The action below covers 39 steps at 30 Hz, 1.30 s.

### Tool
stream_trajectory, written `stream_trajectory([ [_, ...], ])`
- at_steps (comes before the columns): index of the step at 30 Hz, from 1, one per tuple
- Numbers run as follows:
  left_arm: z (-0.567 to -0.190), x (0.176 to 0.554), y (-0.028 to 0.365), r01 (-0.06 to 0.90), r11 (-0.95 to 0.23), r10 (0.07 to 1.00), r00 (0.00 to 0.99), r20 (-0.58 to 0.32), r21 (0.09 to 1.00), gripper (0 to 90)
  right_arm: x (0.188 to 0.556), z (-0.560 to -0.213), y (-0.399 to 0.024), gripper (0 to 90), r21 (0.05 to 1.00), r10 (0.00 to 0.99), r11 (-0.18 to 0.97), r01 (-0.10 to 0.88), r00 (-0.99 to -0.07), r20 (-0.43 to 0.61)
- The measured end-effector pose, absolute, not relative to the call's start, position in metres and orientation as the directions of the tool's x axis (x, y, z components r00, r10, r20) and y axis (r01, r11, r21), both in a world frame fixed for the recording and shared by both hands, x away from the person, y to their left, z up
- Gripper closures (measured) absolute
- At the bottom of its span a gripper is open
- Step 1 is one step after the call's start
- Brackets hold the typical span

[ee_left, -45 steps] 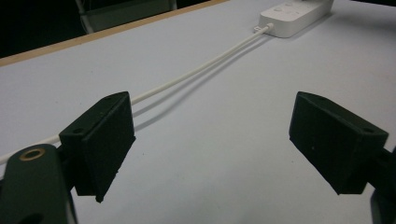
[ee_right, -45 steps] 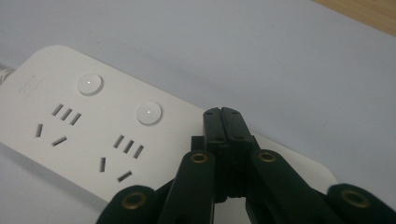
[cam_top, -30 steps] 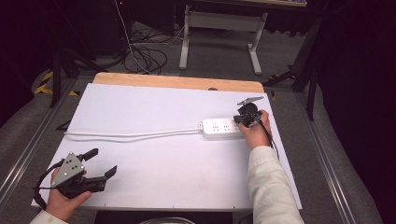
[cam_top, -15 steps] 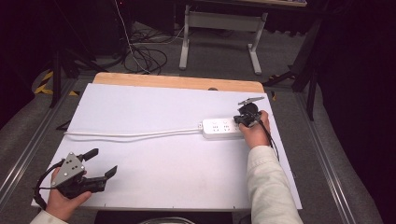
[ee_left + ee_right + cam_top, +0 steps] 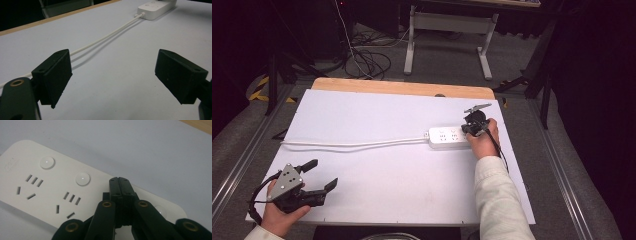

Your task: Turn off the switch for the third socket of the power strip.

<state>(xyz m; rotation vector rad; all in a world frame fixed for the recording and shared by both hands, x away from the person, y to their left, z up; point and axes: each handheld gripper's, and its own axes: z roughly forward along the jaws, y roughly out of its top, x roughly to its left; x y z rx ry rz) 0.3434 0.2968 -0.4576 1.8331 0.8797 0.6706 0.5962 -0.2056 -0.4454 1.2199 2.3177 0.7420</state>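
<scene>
A white power strip (image 5: pixel 446 138) lies flat at the right of the white table (image 5: pixel 377 112), its white cable (image 5: pixel 357 144) running off to the left. My right gripper (image 5: pixel 469 128) is at the strip's right end. In the right gripper view its jaws are shut together with nothing between them, and the right gripper (image 5: pixel 119 180) tips sit over the power strip (image 5: pixel 50 187) between two round buttons (image 5: pixel 82 179). My left gripper (image 5: pixel 323 174) stands open near the front left corner. The left gripper (image 5: pixel 112 72) view looks along the cable (image 5: pixel 105 37) toward the power strip (image 5: pixel 155 6).
A wooden edge (image 5: pixel 402 88) runs along the table's far side. Beyond it stand a desk frame (image 5: pixel 447 30) and loose cables on the floor (image 5: pixel 367 57). Metal rails (image 5: pixel 242 150) flank the table on both sides.
</scene>
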Motion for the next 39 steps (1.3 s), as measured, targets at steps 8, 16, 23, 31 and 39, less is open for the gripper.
stream_trajectory([
  [8,-0.457,0.343,0.297,0.275,-0.278,0.804,0.59,0.067,0.92,14.4,0.598,-0.447,-0.208,90.0,0.637,0.852,0.448,0.628,-0.515,-0.092],
  [16,-0.457,0.344,0.296,0.28,-0.275,0.805,0.59,0.061,0.92,14.4,0.592,-0.433,-0.21,90.0,0.662,0.856,0.435,0.611,-0.508,-0.094],
  [23,-0.457,0.344,0.295,0.278,-0.275,0.806,0.589,0.063,0.92,14.4,0.58,-0.416,-0.209,90.0,0.701,0.837,0.438,0.563,-0.54,-0.089],
  [31,-0.457,0.345,0.296,0.277,-0.278,0.807,0.586,0.067,0.92,14.4,0.57,-0.404,-0.215,90.0,0.732,0.842,0.413,0.542,-0.534,-0.079],
  [39,-0.457,0.345,0.295,0.278,-0.277,0.806,0.588,0.066,0.92,14.4,0.563,-0.396,-0.217,90.0,0.746,0.835,0.412,0.523,-0.544,-0.08],
])
